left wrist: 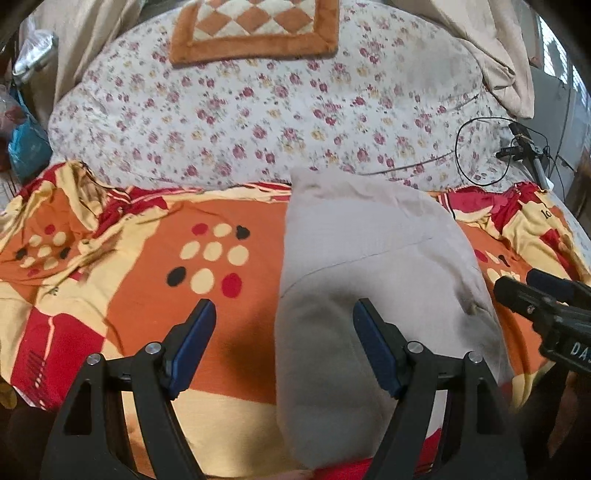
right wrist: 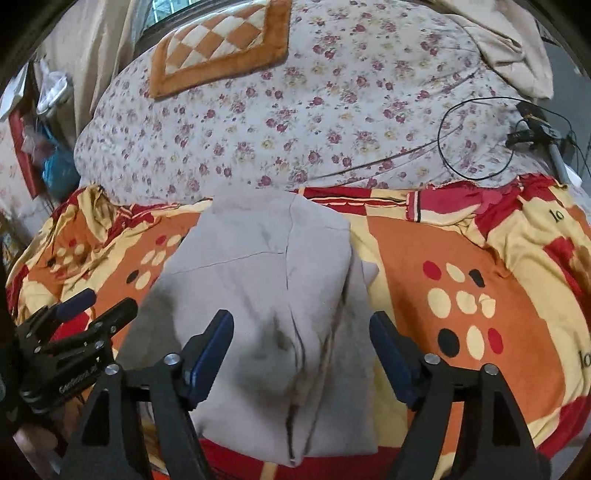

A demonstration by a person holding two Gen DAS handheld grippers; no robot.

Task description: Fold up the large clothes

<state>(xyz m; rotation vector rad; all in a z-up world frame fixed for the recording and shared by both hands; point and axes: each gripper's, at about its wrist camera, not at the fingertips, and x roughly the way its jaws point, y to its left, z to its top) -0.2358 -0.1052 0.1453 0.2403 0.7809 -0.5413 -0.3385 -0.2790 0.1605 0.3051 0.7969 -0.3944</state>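
A folded pale grey fabric garment (right wrist: 258, 280) lies flat on the orange, red and cream patterned bedsheet (right wrist: 461, 266). The right gripper (right wrist: 301, 354) hovers above its near end, jaws spread wide and empty. The left gripper (left wrist: 284, 343), likewise released, straddles the garment's left edge without touching it.

On my left camera I see a plain pale grey garment (left wrist: 373, 258), darker only where shadow falls on it. Under it lies a sheet (left wrist: 147, 295) in orange, red and cream blocks, with clusters of cream, red and black dots and thin cream stripes on the red. Behind that I see a white quilt (left wrist: 258, 122) sprinkled with small maroon and yellow flowers. On it sits a mat (left wrist: 255, 26) with a rust-brown border around a brown and cream diamond check. My left gripper (left wrist: 284, 314) and right gripper (right wrist: 301, 325) are black with dark blue pads. A thin black cable (left wrist: 476, 147) loops at the right, and beige curtains (left wrist: 491, 44) hang behind.
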